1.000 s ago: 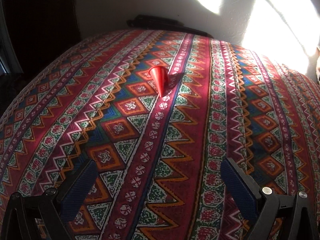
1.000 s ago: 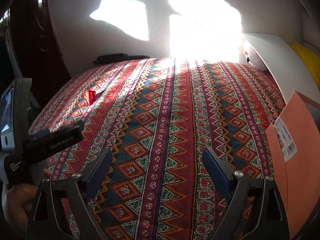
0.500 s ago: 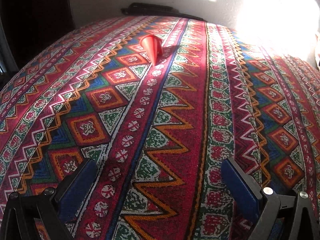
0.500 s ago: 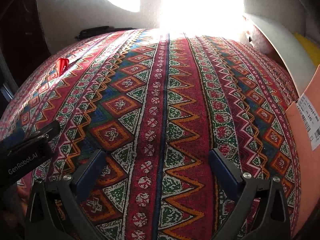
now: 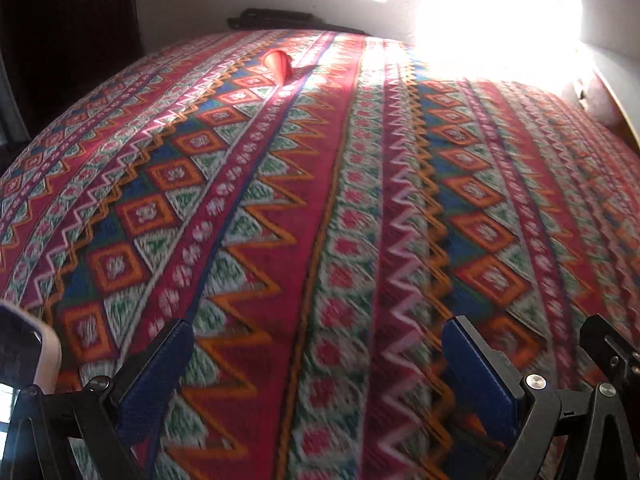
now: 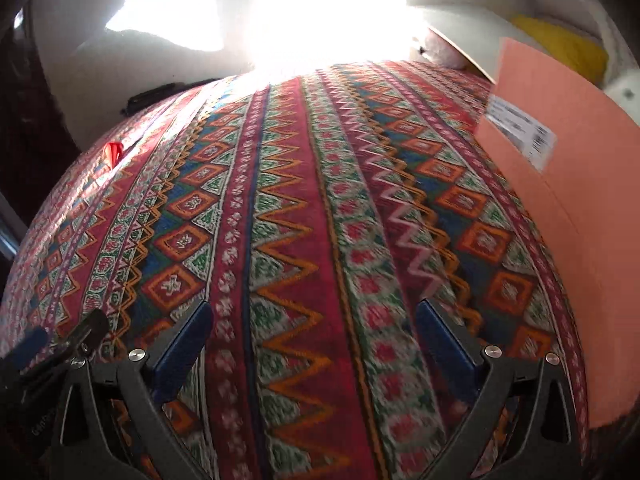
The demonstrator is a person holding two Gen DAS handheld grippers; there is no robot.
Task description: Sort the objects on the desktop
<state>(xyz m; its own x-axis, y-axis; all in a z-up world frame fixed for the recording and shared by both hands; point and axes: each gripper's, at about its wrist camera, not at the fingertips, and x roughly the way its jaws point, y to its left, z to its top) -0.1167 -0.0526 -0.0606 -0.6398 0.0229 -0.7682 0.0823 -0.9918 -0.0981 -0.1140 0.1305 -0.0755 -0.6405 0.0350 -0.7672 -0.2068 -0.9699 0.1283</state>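
Observation:
A small red cone point(image 5: 279, 65) lies on its side on the patterned tablecloth point(image 5: 360, 200), far ahead near the table's back edge. It also shows in the right wrist view point(image 6: 113, 151) at the far left. My left gripper point(image 5: 318, 354) is open and empty, low over the cloth and well short of the cone. My right gripper point(image 6: 314, 338) is open and empty, low over the middle of the cloth point(image 6: 304, 216). An orange-pink cardboard box point(image 6: 560, 216) with a white label stands right of the right gripper.
A dark flat object point(image 5: 288, 20) lies along the wall at the back. A white board point(image 6: 472, 40) and a yellow item point(image 6: 560, 46) stand behind the box. The other gripper's body point(image 6: 44, 348) shows at lower left. Strong sun glare hits the back wall.
Both grippers have moved forward and lower over the cloth. The cone sits farther up in the left view. The cardboard box now looms closer on the right of the right view.

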